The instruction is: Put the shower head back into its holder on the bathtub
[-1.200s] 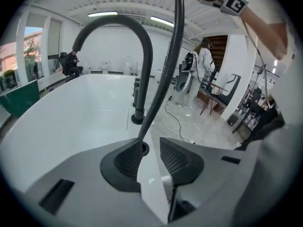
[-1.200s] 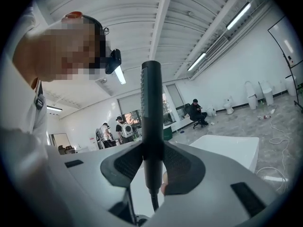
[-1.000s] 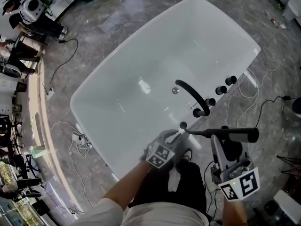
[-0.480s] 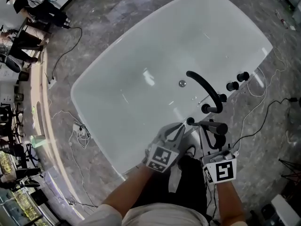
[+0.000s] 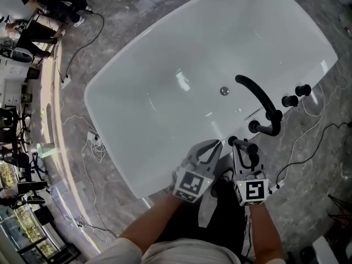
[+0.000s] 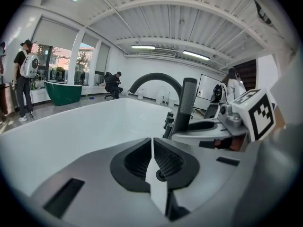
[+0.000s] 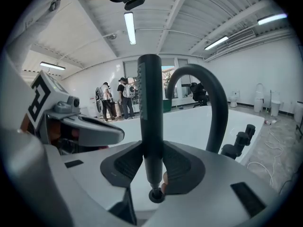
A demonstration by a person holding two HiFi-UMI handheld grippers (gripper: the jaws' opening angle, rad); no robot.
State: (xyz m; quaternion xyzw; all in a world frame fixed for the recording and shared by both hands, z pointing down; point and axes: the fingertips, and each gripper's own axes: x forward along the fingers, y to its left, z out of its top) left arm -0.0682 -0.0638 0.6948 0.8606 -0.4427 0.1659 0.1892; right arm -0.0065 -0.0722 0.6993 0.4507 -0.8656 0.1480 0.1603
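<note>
Clamped the right hand-held gripper on the shower head: a slim dark wand, held upright and gripped low on its shaft, with its round end fitting showing just under the jaws. Held it over the near right rim of the white bathtub, just beside the small black holder. Could not tell whether wand and holder touched.

Closed the left hand-held gripper completely, jaws together on nothing, tips pointing at the tub's near rim just left of the holder. Held both tools side by side, near each other but apart.

Found a black arched spout on the rim just beyond the shower head, curving out over the basin, with two black knobs further right along the rim. Saw a round drain in the basin floor, left of the spout. Saw a grey marbled floor all around the tub, with cables lying to its left. Noticed people standing far off across the hall in the right gripper view.
</note>
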